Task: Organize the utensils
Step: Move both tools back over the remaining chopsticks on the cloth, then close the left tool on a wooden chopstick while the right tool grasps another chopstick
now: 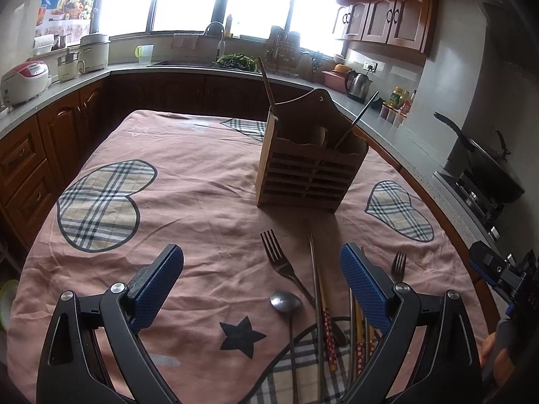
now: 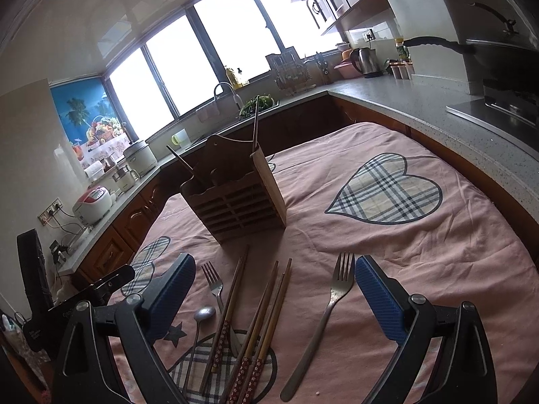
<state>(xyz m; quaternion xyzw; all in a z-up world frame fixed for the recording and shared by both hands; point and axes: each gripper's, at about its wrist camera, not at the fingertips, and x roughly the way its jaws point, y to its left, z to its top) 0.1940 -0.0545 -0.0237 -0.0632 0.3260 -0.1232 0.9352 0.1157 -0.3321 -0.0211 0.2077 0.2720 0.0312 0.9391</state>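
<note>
Utensils (steel, wood) beside slatted caddy.

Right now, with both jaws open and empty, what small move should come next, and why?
Probably lower the right gripper onto the lone fork beside its right jaw: it lies apart from the chopsticks, so it is easiest to pinch and carry to the wooden caddy.
</note>
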